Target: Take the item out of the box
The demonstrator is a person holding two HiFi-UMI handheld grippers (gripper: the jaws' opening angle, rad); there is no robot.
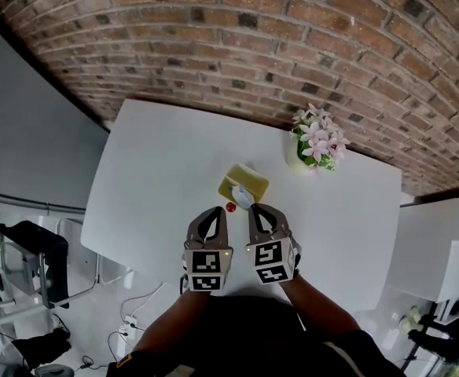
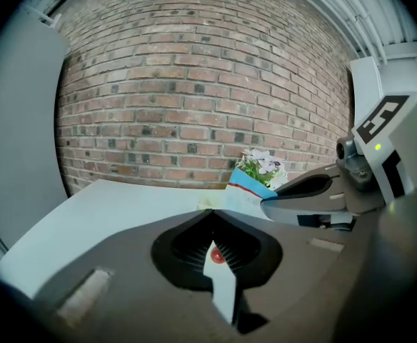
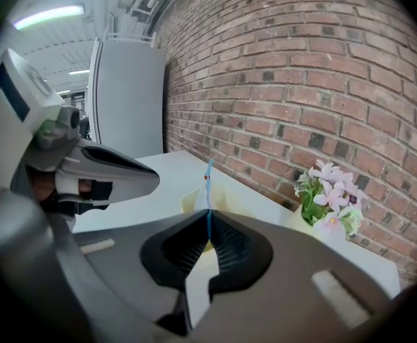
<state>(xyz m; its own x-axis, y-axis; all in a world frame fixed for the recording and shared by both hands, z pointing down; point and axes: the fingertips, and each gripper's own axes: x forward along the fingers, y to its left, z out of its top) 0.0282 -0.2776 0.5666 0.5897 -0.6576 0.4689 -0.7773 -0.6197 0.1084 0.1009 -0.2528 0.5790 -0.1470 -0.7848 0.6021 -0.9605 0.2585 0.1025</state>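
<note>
Right gripper view: right gripper clamped on thin blue packet, edge-on.
Packet: just over box near rim; maybe not clear yet, hard to tell.
Left gripper: jaws together, empty.
Risk: skimpy edge grip, packet could slip, or snag and tip box.

White table below a brick wall. Yellow box near centre, flower pot to its right. 2 grippers side by side: left gripper tips beside small red object; right gripper tips at pale packet over box front.
</note>
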